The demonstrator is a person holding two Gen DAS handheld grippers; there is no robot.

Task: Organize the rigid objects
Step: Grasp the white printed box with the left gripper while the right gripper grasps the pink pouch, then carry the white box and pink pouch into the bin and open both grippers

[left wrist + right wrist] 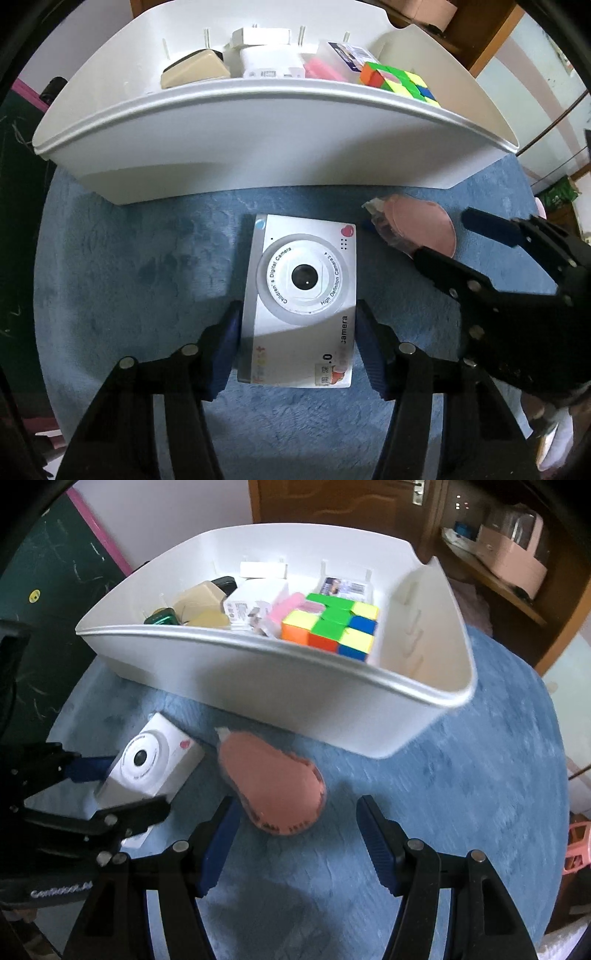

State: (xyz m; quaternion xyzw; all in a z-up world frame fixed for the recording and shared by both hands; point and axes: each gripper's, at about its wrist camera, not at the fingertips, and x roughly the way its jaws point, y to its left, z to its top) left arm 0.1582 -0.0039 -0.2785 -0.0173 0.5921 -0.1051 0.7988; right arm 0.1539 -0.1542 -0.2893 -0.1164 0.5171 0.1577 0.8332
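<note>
A white children's digital camera lies flat on the blue cloth, lens up. My left gripper has both blue pads against its sides, shut on it; it also shows in the right wrist view. A pink correction-tape dispenser lies to the camera's right, also in the left wrist view. My right gripper is open, its fingers either side of the dispenser's near end, apart from it. The white bin stands behind both objects.
The bin holds a Rubik's cube, white boxes, a pink item, a beige case and a green object. The blue cloth covers a round table. A wooden cabinet stands at the back right.
</note>
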